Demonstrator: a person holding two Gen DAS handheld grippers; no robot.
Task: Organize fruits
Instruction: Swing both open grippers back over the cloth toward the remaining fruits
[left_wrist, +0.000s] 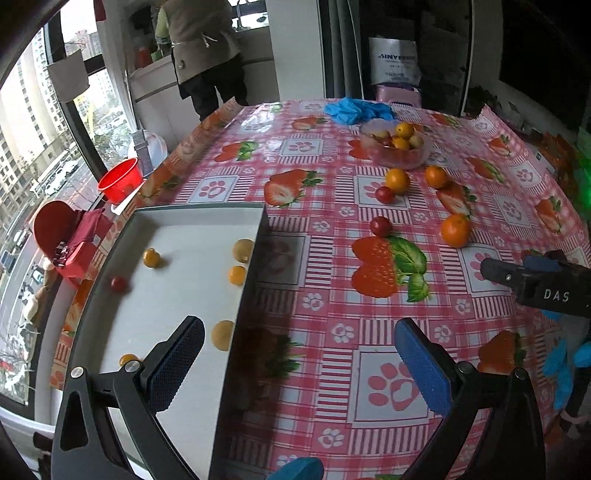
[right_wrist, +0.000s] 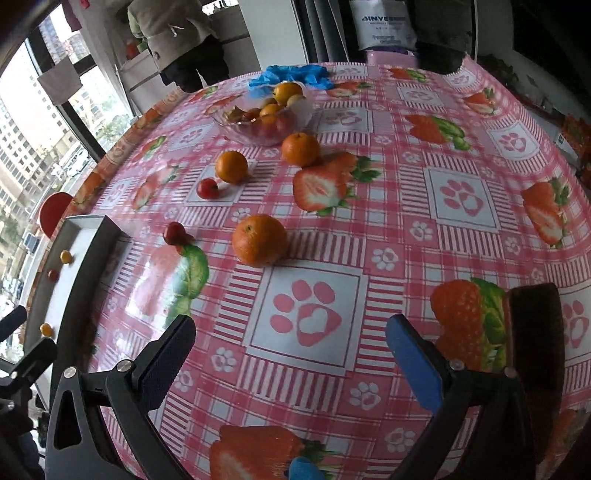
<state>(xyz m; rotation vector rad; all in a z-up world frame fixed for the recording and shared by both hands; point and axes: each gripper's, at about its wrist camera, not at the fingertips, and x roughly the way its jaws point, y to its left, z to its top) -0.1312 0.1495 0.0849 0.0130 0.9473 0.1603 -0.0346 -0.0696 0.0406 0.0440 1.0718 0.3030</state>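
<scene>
A white tray (left_wrist: 192, 229) at the table's left holds several small yellow and red fruits, such as a kumquat (left_wrist: 151, 257). My left gripper (left_wrist: 299, 354) is open and empty, straddling the tray's right wall. Loose on the tablecloth lie three oranges, the nearest one (right_wrist: 259, 240) ahead of my right gripper (right_wrist: 290, 352), which is open and empty above the table. Two red cherry tomatoes (right_wrist: 175, 233) (right_wrist: 207, 188) lie left of the oranges. A clear bowl (right_wrist: 258, 122) with more fruit stands at the back. The right gripper also shows in the left wrist view (left_wrist: 535, 280).
Blue gloves (left_wrist: 356, 110) lie behind the bowl. A red cup (left_wrist: 122, 180) stands beyond the table's left edge near the window. A person stands at the counter at the back. A dark object (right_wrist: 537, 332) lies by my right finger.
</scene>
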